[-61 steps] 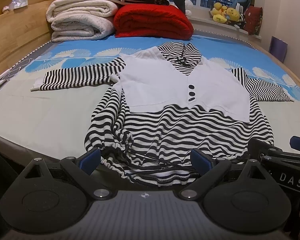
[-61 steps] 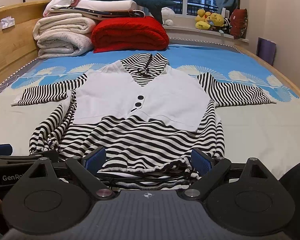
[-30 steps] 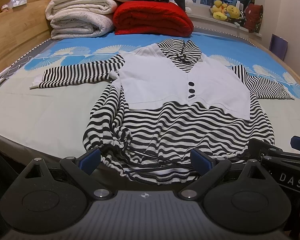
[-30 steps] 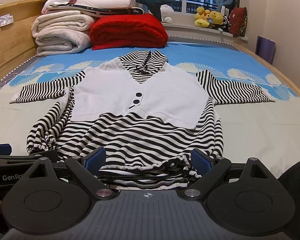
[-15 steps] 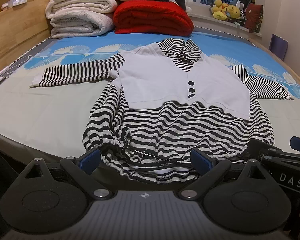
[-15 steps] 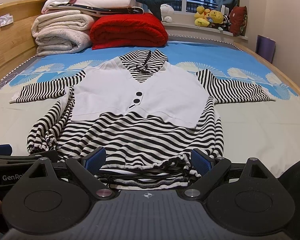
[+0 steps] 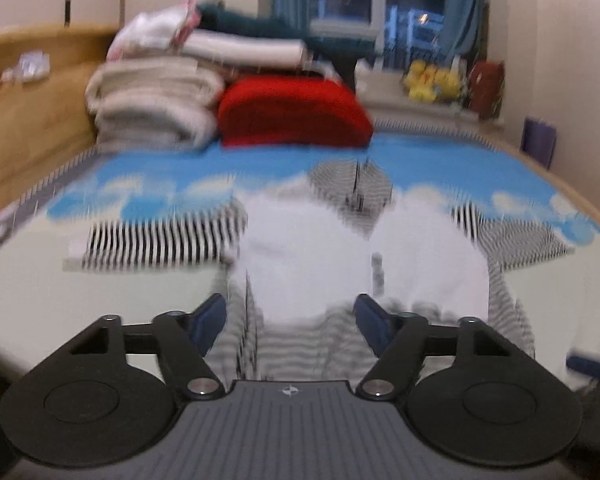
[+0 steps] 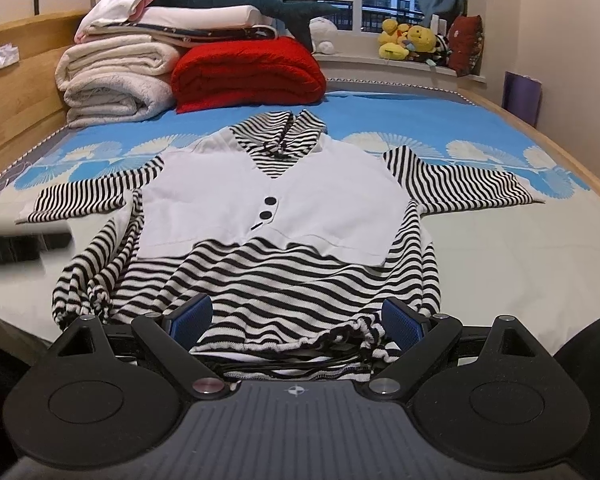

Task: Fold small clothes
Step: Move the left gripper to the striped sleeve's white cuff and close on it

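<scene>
While blurred by motion in the left wrist view, laid out flat ahead of both pairs of fingers on the blue and pale patterned bedsheet: black-and-white striped child's top with a white vest-style front panel, both sleeves spread to the sides. Left gripper with blue-padded fingers spread apart, over the striped lower part of the garment, nothing clamped between them; whether touching the cloth, cannot tell through the blur. Right gripper likewise spread wide, blue pads at either side of the gathered drawstring hem, which lies between and just in front of the fingertips, not pinched. Two black buttons on the white panel straight beyond the right fingers. Farther past the collar, folded red fleece blanket; left of it, stack of rolled cream blankets. Yellow plush toys on the windowsill, far right of the fingers.
</scene>
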Tool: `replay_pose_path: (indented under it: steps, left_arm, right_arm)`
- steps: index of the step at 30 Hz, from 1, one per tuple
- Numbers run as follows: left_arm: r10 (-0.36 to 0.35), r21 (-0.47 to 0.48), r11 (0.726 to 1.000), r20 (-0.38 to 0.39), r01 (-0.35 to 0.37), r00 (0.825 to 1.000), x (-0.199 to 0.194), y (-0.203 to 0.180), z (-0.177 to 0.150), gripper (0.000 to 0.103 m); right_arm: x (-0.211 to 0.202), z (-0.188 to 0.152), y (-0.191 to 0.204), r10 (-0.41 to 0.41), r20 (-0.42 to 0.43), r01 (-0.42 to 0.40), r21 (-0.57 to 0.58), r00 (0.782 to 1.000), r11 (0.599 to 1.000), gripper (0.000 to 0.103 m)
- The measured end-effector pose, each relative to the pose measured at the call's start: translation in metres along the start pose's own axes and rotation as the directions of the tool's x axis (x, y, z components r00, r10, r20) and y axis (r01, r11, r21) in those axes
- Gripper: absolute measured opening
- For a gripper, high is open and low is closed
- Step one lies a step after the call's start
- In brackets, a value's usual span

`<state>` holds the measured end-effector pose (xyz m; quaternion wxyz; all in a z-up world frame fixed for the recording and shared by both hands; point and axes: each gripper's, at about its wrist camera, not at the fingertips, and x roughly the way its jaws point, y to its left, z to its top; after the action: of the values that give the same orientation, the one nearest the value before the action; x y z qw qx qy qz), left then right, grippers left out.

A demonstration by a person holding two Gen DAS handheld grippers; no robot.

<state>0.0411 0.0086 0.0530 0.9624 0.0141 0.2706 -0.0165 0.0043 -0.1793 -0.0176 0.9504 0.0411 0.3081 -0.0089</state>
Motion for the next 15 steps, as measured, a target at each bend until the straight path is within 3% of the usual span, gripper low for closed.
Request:
replay_pose_path:
  steps: [4,8,10,15]
  left_arm:
    - [-0.035,-0.009,0.999,0.093,0.036,0.995,0.025,0.017,0.051,0.057]
    - [0.026,-0.046,0.999,0.118,-0.021,0.993,0.079,0.038,0.095,0.04]
    - [0.041,-0.07,0.997,0.118,-0.033,0.992,0.107,0.05,0.114,0.038]
    - [0.073,-0.092,0.994,0.113,-0.063,0.991,0.176,0.09,0.145,0.038]
  right_arm:
    - [-0.009,0.004,-0.007,0.002,0.061,-0.004,0.033,0.998,0.999,0.087]
    - [-0.018,0.01,-0.016,-0.011,0.144,0.0,0.074,0.99,0.997,0.081]
    - [-0.021,0.015,-0.023,-0.017,0.178,0.001,0.09,0.984,0.996,0.077]
    - [-0.03,0.034,-0.04,0.007,0.226,-0.029,0.095,0.974,0.995,0.077]
